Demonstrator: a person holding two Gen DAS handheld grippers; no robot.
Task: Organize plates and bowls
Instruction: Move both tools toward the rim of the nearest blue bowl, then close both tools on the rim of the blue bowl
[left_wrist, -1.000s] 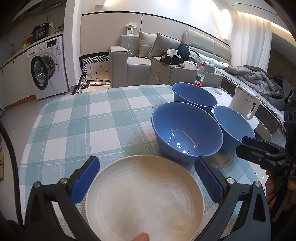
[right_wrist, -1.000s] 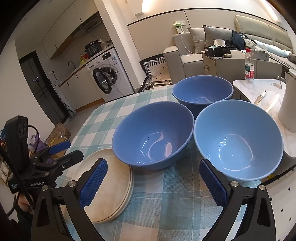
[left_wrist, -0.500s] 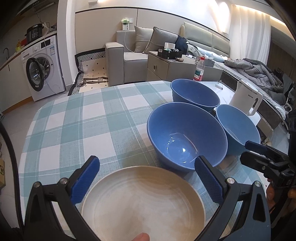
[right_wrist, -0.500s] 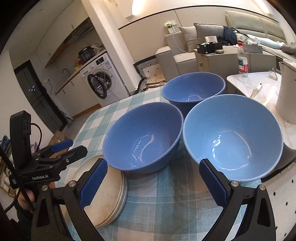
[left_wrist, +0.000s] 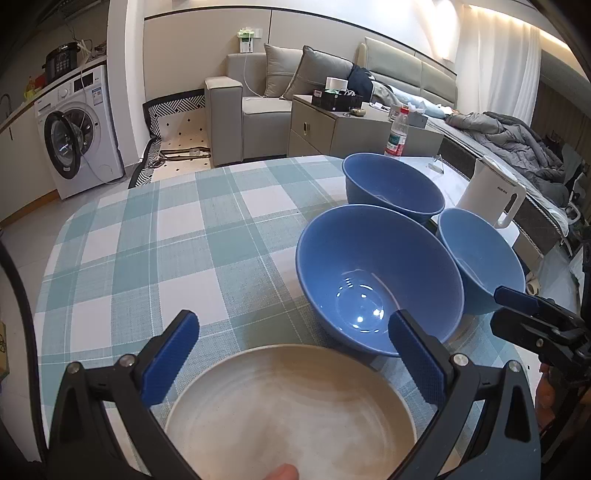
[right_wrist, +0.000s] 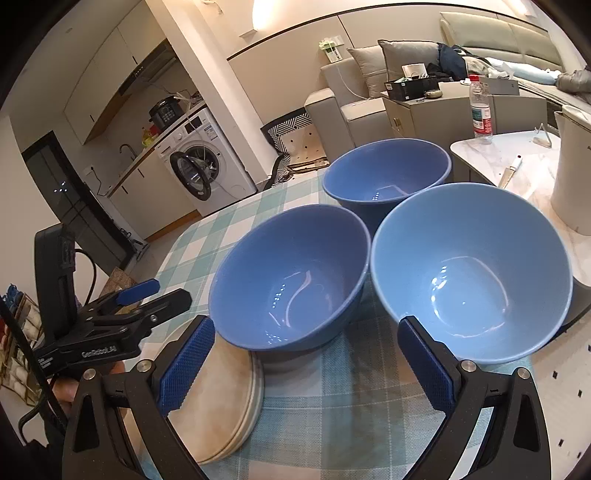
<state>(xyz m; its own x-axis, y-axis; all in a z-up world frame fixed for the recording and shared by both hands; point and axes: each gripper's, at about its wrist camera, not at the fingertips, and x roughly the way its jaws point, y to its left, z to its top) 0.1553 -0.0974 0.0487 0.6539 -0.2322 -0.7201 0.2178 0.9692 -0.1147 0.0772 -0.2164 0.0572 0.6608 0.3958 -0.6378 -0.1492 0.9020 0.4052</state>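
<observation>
My left claw (left_wrist: 293, 363) hangs spread wide over the cream plates (left_wrist: 291, 413), stacked at the near edge of the checked table (left_wrist: 147, 251). My right claw (right_wrist: 306, 367) is spread too, gripping nothing, with the middle bowl (right_wrist: 291, 291) and the pale bowl (right_wrist: 471, 273) just ahead and the far bowl (right_wrist: 388, 173) behind them. All three bowls are empty; the middle one touches the plates

Grey sofa (left_wrist: 258, 107), washing machine (left_wrist: 75, 136), pale tiled floor (left_wrist: 22, 229), white curtains (left_wrist: 506, 70)
</observation>
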